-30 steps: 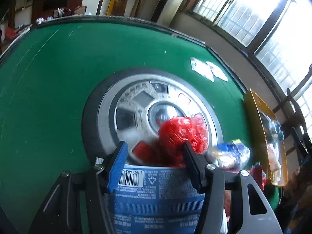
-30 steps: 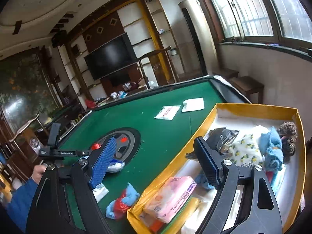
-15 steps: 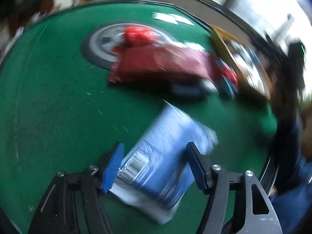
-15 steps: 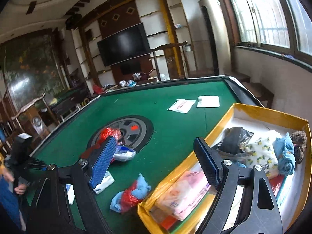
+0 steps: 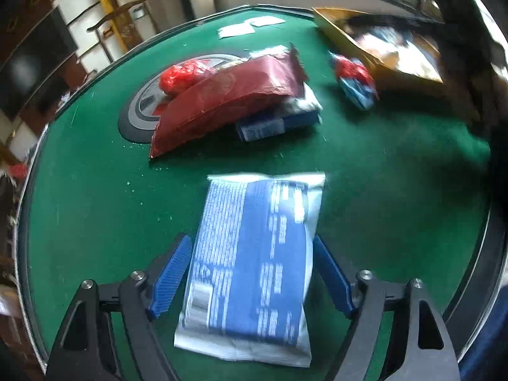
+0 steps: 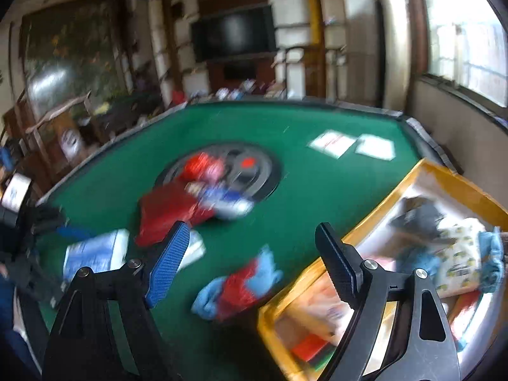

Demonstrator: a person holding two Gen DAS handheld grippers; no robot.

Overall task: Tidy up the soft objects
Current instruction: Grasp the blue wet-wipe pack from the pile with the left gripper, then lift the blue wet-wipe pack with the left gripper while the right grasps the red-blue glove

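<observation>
Risk sits with my left gripper (image 5: 252, 274): its jaws are opening around the blue-and-white packet (image 5: 254, 260), which lies flat on the green worktop (image 5: 95, 190), nearer me than the red pouch (image 5: 228, 95). If a pad still drags the wrapper, pulling away could skid the packet. My right gripper (image 6: 252, 262) hangs open and empty beside the yellow box (image 6: 374, 238); blur could spoil my aim at the blue-and-red toy (image 6: 238, 285).

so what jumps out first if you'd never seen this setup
The blue and white packet fills the near foreground of the left wrist view, lying on the green table between the fingers of the left gripper, whose jaws are opening with clear gaps on both sides. Behind it a crinkled dark red bag sprawls over the table's round centre hub. At the right edge sits a yellow tray crammed with soft items.
</observation>
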